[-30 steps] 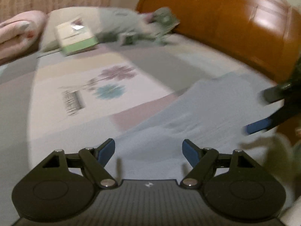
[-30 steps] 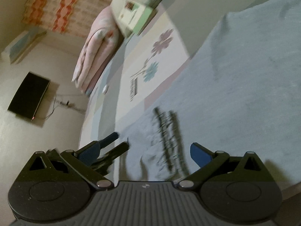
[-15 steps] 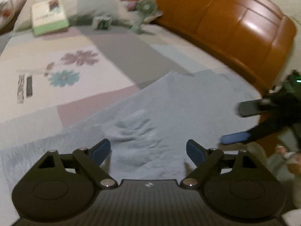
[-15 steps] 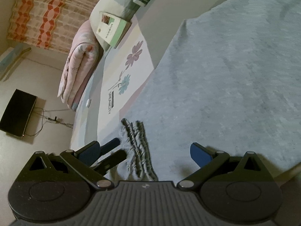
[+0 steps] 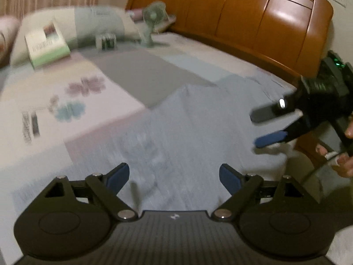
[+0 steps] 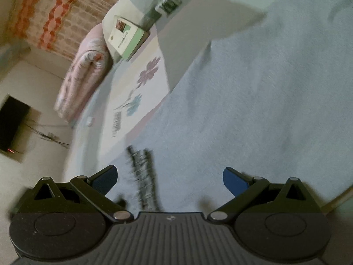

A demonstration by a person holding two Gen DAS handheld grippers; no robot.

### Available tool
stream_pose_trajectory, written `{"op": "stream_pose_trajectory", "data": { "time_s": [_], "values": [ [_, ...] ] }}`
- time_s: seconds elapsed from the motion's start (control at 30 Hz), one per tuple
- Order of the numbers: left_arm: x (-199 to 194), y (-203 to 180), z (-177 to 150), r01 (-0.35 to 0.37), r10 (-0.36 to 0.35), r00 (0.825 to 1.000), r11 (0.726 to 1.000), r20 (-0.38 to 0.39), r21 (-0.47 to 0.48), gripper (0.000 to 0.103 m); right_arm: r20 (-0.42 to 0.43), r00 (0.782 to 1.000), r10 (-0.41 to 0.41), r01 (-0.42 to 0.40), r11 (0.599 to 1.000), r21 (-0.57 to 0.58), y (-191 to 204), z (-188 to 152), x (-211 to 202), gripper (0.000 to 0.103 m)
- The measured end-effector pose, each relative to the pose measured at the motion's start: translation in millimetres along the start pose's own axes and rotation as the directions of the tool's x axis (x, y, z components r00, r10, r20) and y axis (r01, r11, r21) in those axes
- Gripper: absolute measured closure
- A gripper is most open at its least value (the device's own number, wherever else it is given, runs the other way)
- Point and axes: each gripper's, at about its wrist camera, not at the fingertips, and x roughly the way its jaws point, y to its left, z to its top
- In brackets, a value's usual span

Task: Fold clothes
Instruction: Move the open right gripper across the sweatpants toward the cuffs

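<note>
On the far left of the left wrist view, a rolled pink flowered quilt (image 5: 5, 39) lies at the edge of the bed, and just right of it a white and green book (image 5: 47, 44) rests on a pale patchwork pillow (image 5: 88, 22). Below them spreads the patchwork bedsheet with printed purple and teal flowers (image 5: 72, 101). Further right a small pale green desk fan (image 5: 152, 22) stands on the bed near the glossy orange-brown wooden headboard (image 5: 253, 15).

Across the middle and right of the bed lies the light grey-blue garment (image 5: 198, 132), spread flat on the sheet and reaching down to the near edge. The left claw (image 5: 174, 177) hangs over its near part with blue-padded fingers spread wide; its jaws have just been opening, nothing is gripped, and only cloth shows below the gap. At the right edge the right claw (image 5: 261, 130) points in over the garment's side with its fingers apart and empty, held by a hand (image 5: 343, 154).

Seen from the right wrist view, a dark flat box (image 6: 12, 125) sits on the floor at far left, then the quilt (image 6: 83, 77), the book (image 6: 126, 36) and the garment (image 6: 253, 99) filling the right. A dark gathered band (image 6: 143, 176) on the garment lies between the wide-open fingers of the right claw (image 6: 171, 180), which grips nothing.
</note>
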Motion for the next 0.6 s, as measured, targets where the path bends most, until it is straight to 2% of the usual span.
{"op": "stream_pose_trajectory", "data": {
  "time_s": [0.1, 0.17, 0.23, 0.3, 0.43, 0.47, 0.53, 0.6],
  "values": [
    [12.7, -1.9, 6.4, -0.021, 0.021, 1.0, 1.0, -0.002, -0.004, 0.015, 0.035, 0.987, -0.156, 0.159, 0.979, -0.128, 6.3, 4.8, -2.1, 0.0],
    [26.9, -2.6, 5.1, -0.053, 0.052, 0.998, 0.998, -0.04, -0.015, 0.015, 0.057, 0.96, -0.276, 0.281, 0.934, -0.219, 7.3, 5.5, 4.5, 0.0],
    [40.2, -2.5, 0.6, -0.086, 0.084, 0.993, 0.996, -0.083, -0.024, 0.015, 0.071, 0.93, -0.36, 0.364, 0.882, -0.298, 6.1, 2.5, 13.6, 0.0],
    [47.0, -1.7, -4.9, -0.101, 0.096, 0.989, 0.994, -0.109, -0.036, 0.015, 0.088, 0.915, -0.393, 0.396, 0.838, -0.375, 4.7, -3.4, 20.6, 0.0],
    [46.2, -2.0, -5.0, -0.128, 0.121, 0.986, 0.99, -0.117, -0.052, 0.015, 0.118, 0.89, -0.44, 0.432, 0.73, -0.53, 7.0, -19.7, 27.7, 0.0],
    [44.0, -2.5, -2.5, -0.132, 0.125, 0.986, 0.99, -0.111, -0.057, 0.015, 0.122, 0.887, -0.446, 0.435, 0.714, -0.549, 6.6, -22.5, 27.2, 0.0],
    [39.1, -3.9, 3.1, -0.142, 0.136, 0.986, 0.988, -0.094, -0.063, 0.015, 0.12, 0.887, -0.446, 0.431, 0.707, -0.56, 3.3, -25.1, 22.8, 0.0],
    [32.5, -5.6, 12.1, -0.133, 0.129, 0.99, 0.989, -0.064, -0.061, 0.015, 0.11, 0.886, -0.451, 0.433, 0.718, -0.545, 2.0, -22.5, 16.7, 0.0]
  ]
}}
